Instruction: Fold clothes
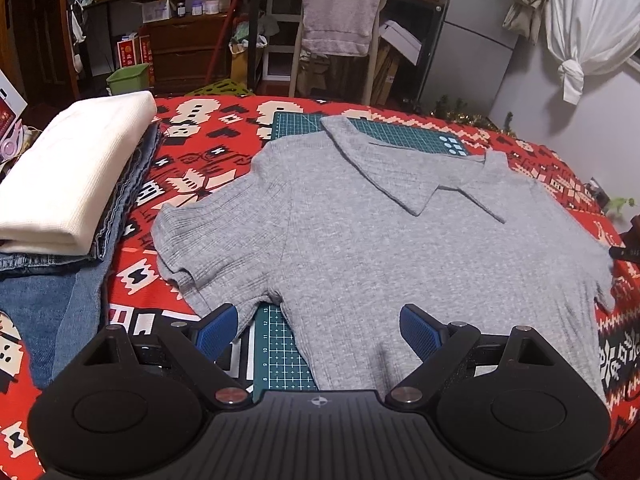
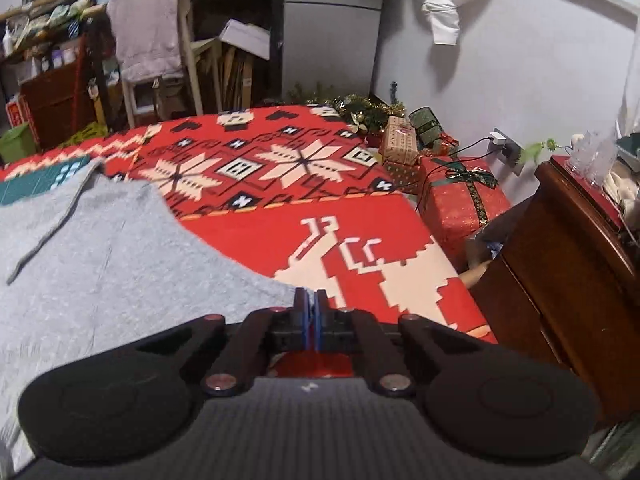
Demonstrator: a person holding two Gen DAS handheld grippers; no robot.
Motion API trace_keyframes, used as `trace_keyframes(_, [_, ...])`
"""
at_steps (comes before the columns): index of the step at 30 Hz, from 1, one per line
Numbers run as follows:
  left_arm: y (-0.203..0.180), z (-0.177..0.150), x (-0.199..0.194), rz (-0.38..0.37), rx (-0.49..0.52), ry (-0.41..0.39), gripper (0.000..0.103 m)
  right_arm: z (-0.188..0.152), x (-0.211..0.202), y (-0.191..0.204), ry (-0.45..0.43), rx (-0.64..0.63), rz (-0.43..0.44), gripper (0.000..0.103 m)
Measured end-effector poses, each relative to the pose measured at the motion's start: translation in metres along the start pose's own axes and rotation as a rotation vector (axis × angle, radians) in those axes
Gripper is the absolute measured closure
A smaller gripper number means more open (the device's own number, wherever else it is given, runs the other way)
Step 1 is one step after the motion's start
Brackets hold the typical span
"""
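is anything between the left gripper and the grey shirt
Nothing visible. The left gripper hangs open right over the grey shirt, near its sleeve; only bare cutting mat shows between the fingers.

From my left camera, the grey shirt (image 1: pixel 392 240) hides most of the green cutting mat (image 1: pixel 280 344), and its hem is hidden behind the gripper body. The jeans (image 1: pixel 60 300) sit mostly under a folded white cloth (image 1: pixel 76 172) and run off the left edge. My right view is blurred; I cannot tell whether the right gripper (image 2: pixel 311 312) pinches the sleeve edge.
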State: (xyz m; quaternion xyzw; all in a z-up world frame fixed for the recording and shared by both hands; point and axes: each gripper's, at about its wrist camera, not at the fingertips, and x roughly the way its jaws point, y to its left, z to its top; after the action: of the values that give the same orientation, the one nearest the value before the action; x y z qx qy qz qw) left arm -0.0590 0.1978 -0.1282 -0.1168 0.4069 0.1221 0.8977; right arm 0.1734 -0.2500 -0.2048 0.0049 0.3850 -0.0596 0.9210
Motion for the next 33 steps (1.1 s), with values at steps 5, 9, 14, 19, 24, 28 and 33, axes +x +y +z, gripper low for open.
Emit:
trace_keyframes(5, [0.005,-0.001,-0.002,0.011,-0.007,0.003,0.015,-0.001,-0.001,0.004,-0.016,-0.024,-0.035,0.100])
trace_keyframes(9, [0.012,-0.004,-0.007,0.010,-0.016,-0.002,0.015,-0.001,-0.001,-0.003,-0.012,0.010,-0.110,0.103])
trace_keyframes(14, [0.015,-0.008,-0.016,-0.018,-0.006,0.001,0.015,0.002,-0.018,-0.017,-0.015,0.068,-0.079,0.100])
trace_keyframes(19, [0.016,-0.015,-0.025,-0.083,0.015,0.045,0.027,-0.006,-0.071,-0.001,-0.050,0.031,-0.003,0.084])
trace_keyframes(24, [0.016,-0.030,-0.031,-0.154,0.039,0.121,0.043,-0.031,-0.121,0.027,-0.067,-0.028,0.076,0.052])
trace_keyframes(28, [0.014,-0.046,-0.036,-0.201,0.044,0.179,0.058,-0.058,-0.152,0.049,-0.070,-0.074,0.119,0.023])
trace_keyframes(33, [0.013,-0.064,-0.034,-0.256,0.027,0.255,0.067,-0.080,-0.182,0.073,0.006,-0.119,0.150,0.020])
